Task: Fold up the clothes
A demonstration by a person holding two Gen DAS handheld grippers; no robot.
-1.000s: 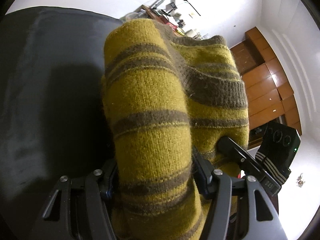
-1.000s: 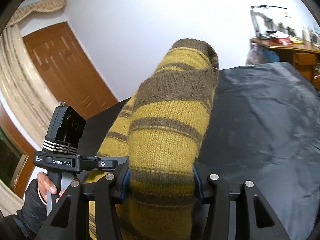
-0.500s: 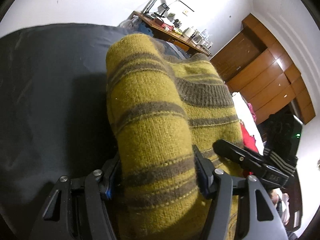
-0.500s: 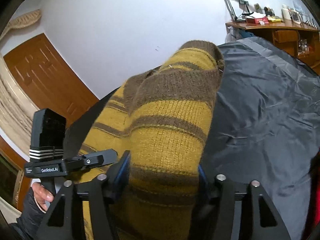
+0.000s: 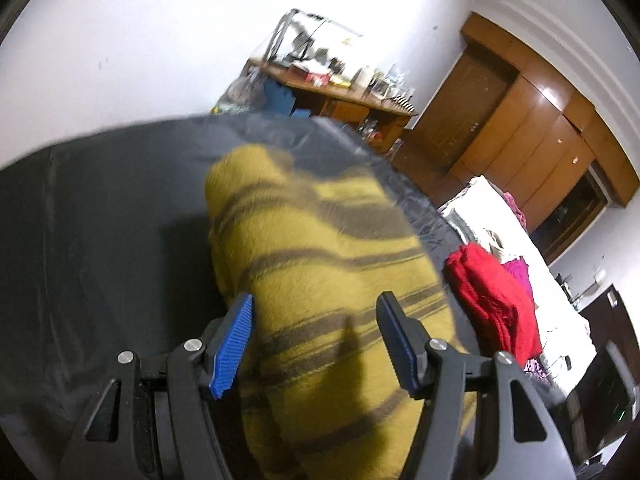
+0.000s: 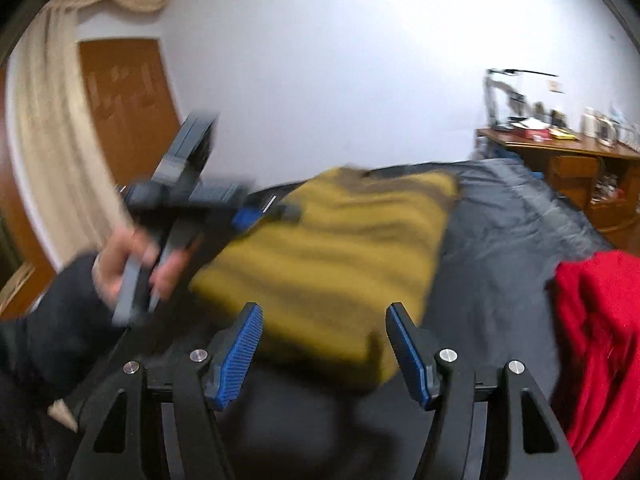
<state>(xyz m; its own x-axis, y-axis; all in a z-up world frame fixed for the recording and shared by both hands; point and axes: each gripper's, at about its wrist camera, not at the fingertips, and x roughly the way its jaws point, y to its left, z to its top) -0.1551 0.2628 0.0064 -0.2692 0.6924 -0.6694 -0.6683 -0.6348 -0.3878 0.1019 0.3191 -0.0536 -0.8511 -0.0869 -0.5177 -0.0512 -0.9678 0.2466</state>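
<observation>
Left wrist view: the left gripper (image 5: pixel 316 344) had its 2 jaws spread wide, blue ribbed pads showing, with nothing pinched between them. The striped sweater (image 5: pixel 320 280), mustard yellow with brown bands, lay folded on the dark grey sheet (image 5: pixel 92 248) directly below and ahead of the jaws; the picture was too blurred to say whether the pads brushed the knit. To the right of the sweater a red garment (image 5: pixel 496 296) sat bunched on the sheet, with pink cloth (image 5: pixel 518 272) just behind it against white bedding (image 5: pixel 480 204). Further back stood a cluttered wooden desk (image 5: pixel 348 100) against the white wall, and brown wardrobe doors (image 5: pixel 532 132) filled the right side.

Right wrist view: the right gripper (image 6: pixel 324 344) was also parted, both blue pads bare and gripping nothing, and it hung just short of the near edge of the sweater (image 6: pixel 332 256), which rested flat on the grey sheet (image 6: pixel 508 240). On the left, heavily smeared by motion, a hand (image 6: pixel 132 256) in a dark sleeve (image 6: pixel 52 320) held the other gripper's handle, its blue-tipped fingers (image 6: pixel 250 216) at the sweater's far left edge. The red garment (image 6: pixel 600 344) lay at the right edge of the frame. A brown door (image 6: pixel 128 108) and cream curtain (image 6: pixel 52 132) stood behind, with the desk (image 6: pixel 560 148) far right.
</observation>
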